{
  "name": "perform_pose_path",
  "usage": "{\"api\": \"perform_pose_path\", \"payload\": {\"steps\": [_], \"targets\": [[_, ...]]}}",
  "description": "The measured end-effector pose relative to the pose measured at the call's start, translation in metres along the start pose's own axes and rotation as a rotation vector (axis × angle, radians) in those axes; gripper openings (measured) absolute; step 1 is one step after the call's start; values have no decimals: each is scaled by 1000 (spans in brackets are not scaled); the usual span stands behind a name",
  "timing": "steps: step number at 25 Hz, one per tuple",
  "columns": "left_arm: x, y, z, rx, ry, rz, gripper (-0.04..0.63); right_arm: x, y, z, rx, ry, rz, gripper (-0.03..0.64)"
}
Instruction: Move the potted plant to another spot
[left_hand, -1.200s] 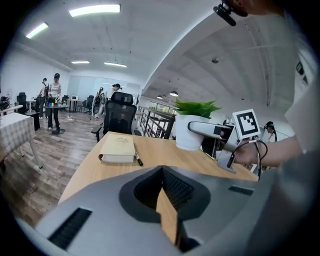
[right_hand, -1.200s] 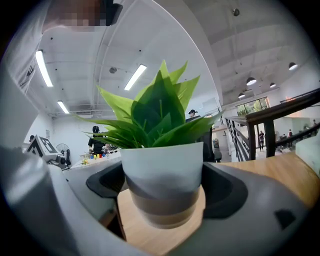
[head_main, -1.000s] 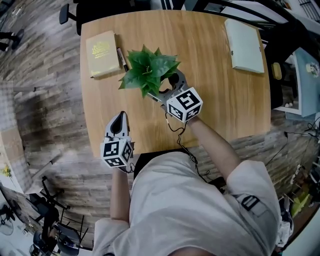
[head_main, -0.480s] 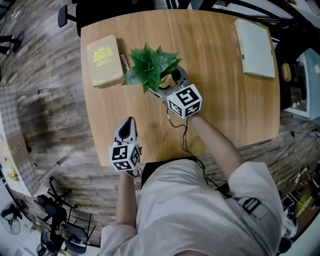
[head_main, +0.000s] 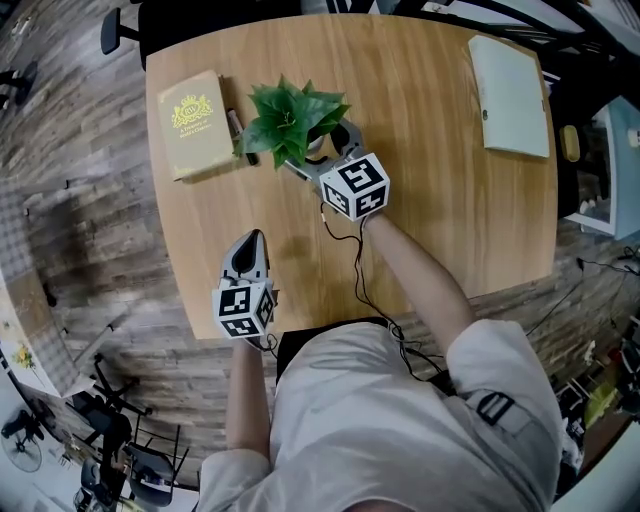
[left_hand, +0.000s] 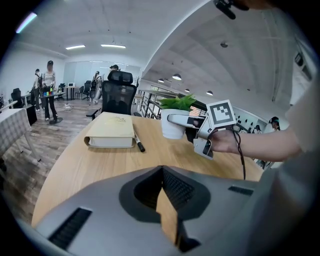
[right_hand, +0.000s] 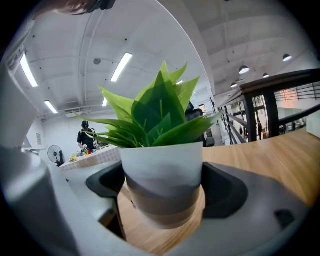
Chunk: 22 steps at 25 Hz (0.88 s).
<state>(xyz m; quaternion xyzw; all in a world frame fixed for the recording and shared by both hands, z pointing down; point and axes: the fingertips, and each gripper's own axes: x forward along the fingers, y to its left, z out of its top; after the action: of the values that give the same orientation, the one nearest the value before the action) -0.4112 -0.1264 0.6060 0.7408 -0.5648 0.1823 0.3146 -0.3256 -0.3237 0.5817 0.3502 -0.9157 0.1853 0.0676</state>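
The potted plant (head_main: 290, 122), green leaves in a white pot with a grey band (right_hand: 162, 182), is at the table's far left, next to the book. My right gripper (head_main: 318, 148) is shut on the pot, one jaw on each side of it (right_hand: 162, 197). The left gripper view shows the pot (left_hand: 172, 125) held at about table height; I cannot tell whether it touches the wood. My left gripper (head_main: 252, 242) is shut and empty (left_hand: 167, 200), low over the table's near left edge.
A cream book (head_main: 192, 122) lies at the far left corner with a black marker (head_main: 236, 125) beside it, partly under the leaves. A pale notebook (head_main: 512, 95) lies at the far right. The round-cornered wooden table (head_main: 420, 200) ends close behind my left gripper. People stand far off (left_hand: 49, 87).
My right gripper has carried the plant a little farther away and to the left, so its leaves now hang over the marker. The left gripper has hardly moved.
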Motion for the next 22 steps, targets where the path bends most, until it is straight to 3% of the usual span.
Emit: {"api": "perform_pose_path", "payload": {"steps": [22], "targets": [[1,-1,-8,-3,27,20,12,55,-30,-23,-34,93,-42,480]]}}
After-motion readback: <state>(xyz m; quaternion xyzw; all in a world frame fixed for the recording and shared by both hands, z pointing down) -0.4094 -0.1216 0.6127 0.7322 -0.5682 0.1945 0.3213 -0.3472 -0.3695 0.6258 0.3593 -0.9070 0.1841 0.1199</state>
